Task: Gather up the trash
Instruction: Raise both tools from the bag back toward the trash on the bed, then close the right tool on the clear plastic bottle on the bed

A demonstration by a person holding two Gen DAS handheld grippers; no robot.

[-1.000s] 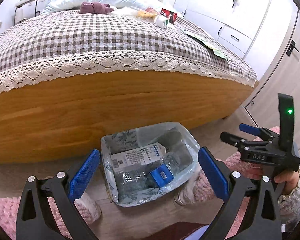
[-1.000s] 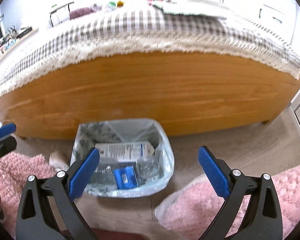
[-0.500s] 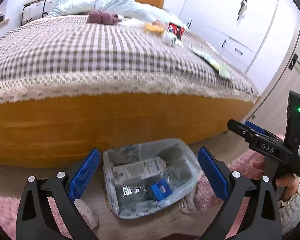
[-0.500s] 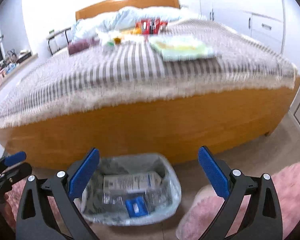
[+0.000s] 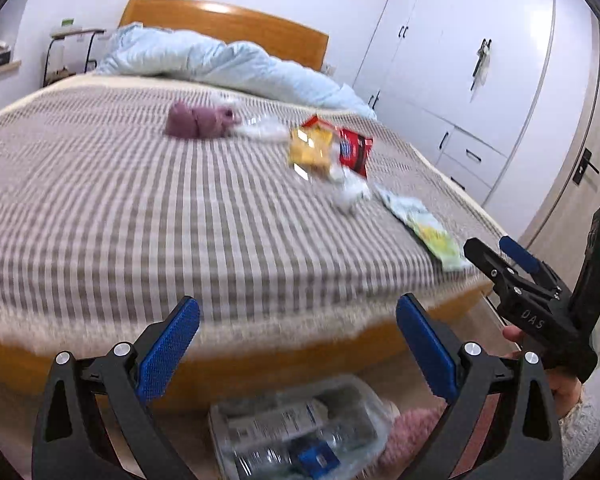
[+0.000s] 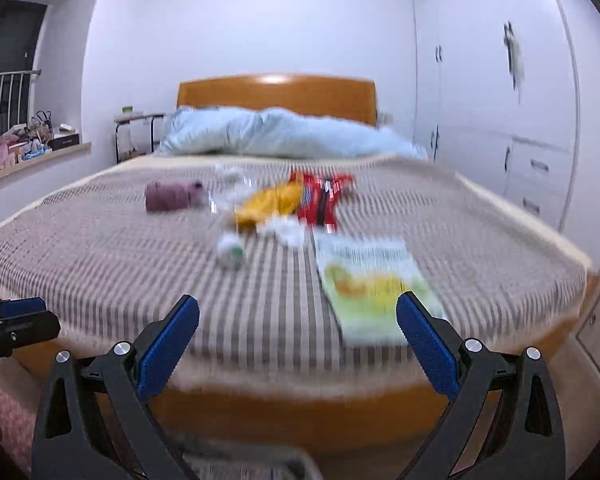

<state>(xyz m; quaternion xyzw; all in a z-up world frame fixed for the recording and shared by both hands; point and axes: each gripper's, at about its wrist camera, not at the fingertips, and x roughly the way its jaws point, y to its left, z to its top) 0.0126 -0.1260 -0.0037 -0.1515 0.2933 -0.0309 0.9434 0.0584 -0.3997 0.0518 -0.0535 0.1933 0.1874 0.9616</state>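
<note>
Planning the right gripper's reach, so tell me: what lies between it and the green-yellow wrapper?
Only bare striped bedspread. In the right wrist view the open right gripper is empty, and the wrapper lies flat just beyond its right finger.

Trash bin (image 5: pixel 300 432) cut off below; bed litter (image 6: pixel 284 208) motion-blurred.

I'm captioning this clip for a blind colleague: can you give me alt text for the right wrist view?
An open right gripper points over a bed with a grey-striped cover, where a green-and-yellow flat packet, red wrapper, yellow bag and crumpled white tissues lie scattered; the picture is motion-blurred.
</note>
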